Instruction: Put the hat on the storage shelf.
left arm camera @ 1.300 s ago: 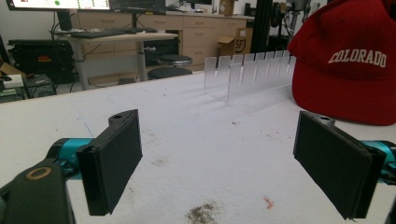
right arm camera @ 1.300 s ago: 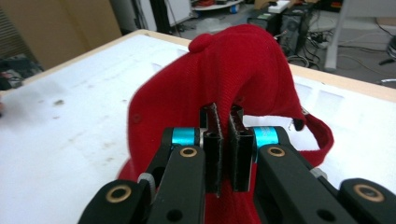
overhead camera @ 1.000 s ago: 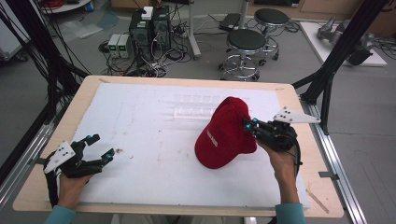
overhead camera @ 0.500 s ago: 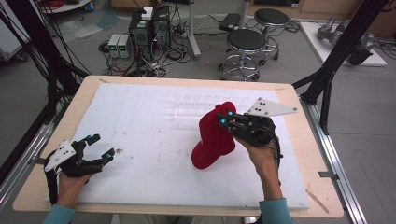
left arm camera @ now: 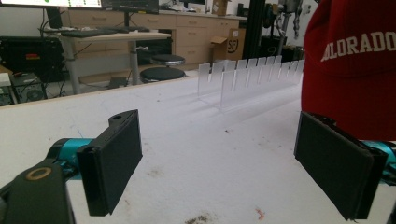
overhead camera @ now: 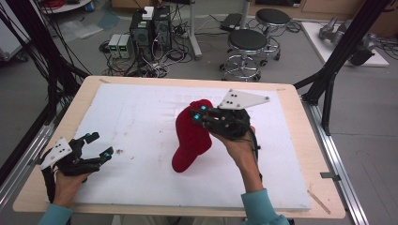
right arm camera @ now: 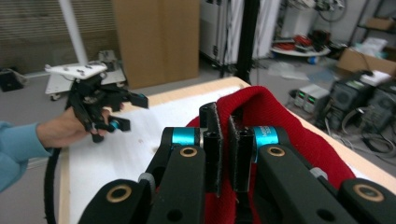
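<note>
A red baseball cap (overhead camera: 191, 136) hangs above the middle of a white mat (overhead camera: 141, 112) that covers a wooden table (overhead camera: 300, 140). The right gripper (overhead camera: 201, 113) holds the cap, with its two black jaws pressed together on a fold of the red fabric near the top. The cap droops down and to the left from that grip, and its lower end touches or nearly touches the mat.

In the left gripper view the cap (left arm camera: 355, 65) fills the upper right corner, and white embroidered capitals on it read "COLORADO", cut off at the picture's edge. Beyond it, a clear plastic rack (left arm camera: 247, 77) of upright dividers stands on the mat with its slots bare. Farther back, a cardboard box (left arm camera: 229, 44) beside some cabinets bears the letters "SFI".

The left gripper (overhead camera: 94, 146) rests low at the left edge of the mat, well apart from the cap. Its jaws stand wide apart with nothing between them.

The right gripper view looks along the closed jaws into the red cloth (right arm camera: 275, 116), with the left gripper (right arm camera: 122, 112) farther off in the person's hand.
</note>
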`<state>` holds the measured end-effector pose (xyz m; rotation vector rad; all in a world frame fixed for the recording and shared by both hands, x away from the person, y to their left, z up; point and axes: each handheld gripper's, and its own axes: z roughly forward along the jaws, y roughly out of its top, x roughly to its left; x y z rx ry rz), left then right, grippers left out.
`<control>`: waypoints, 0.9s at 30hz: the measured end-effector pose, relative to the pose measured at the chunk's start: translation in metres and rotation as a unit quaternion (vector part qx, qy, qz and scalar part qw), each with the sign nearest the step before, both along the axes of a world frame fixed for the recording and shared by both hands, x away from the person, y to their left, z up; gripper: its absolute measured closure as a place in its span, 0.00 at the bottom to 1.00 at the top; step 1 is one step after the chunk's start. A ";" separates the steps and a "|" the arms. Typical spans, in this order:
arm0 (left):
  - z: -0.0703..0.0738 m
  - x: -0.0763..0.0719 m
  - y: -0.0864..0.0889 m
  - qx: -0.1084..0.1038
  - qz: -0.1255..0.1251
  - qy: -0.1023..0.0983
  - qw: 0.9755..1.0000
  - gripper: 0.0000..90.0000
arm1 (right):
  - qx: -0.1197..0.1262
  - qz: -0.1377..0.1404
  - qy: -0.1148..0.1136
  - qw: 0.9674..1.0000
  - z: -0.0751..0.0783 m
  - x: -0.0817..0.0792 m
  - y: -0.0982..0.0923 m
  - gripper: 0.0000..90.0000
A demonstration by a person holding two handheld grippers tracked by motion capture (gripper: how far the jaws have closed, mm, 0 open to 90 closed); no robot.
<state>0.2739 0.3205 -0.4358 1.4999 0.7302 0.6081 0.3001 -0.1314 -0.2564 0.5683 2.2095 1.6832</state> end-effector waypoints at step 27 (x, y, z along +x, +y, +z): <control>0.106 0.026 -0.047 0.015 -0.182 0.066 0.981 0.14 | -0.031 0.066 -0.004 0.997 -0.013 0.006 0.050 0.96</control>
